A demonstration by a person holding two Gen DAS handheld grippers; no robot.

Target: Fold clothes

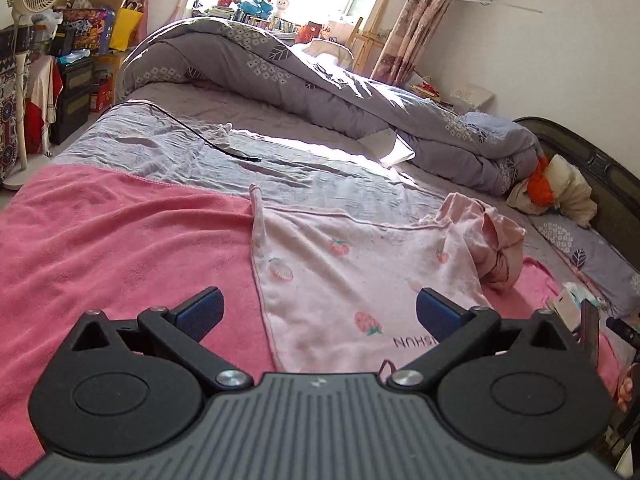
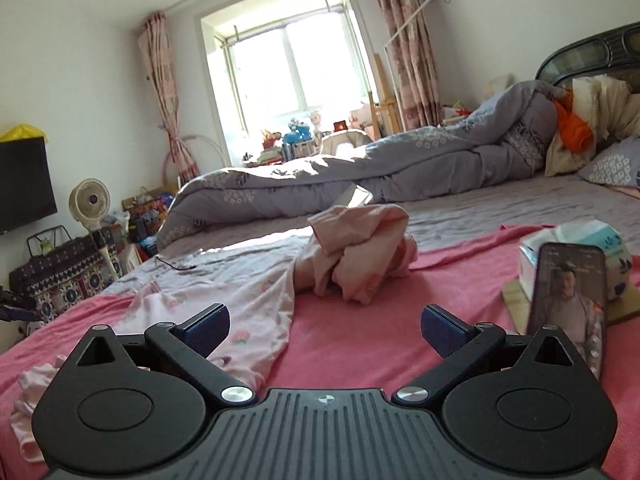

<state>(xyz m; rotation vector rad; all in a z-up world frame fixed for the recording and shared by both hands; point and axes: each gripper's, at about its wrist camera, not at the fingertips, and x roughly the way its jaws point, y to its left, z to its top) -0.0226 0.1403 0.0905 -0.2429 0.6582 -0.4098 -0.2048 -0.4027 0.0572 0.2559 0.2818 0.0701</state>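
A pale pink garment with strawberry prints (image 1: 352, 276) lies spread on a pink towel (image 1: 120, 248) on the bed, one end bunched into a lump (image 1: 496, 240). My left gripper (image 1: 320, 312) hovers open just above its near edge, holding nothing. In the right wrist view the same garment (image 2: 248, 320) runs from the lower left up to the bunched lump (image 2: 360, 256). My right gripper (image 2: 325, 326) is open and empty over the pink towel (image 2: 360, 340), short of the lump.
A phone (image 2: 568, 296) stands propped at the right beside a tissue pack (image 2: 576, 248). A rolled grey duvet (image 1: 320, 80) lies across the far bed, with a black cable (image 1: 200, 136) on the grey sheet. A fan (image 2: 92, 204) and clutter stand left of the bed.
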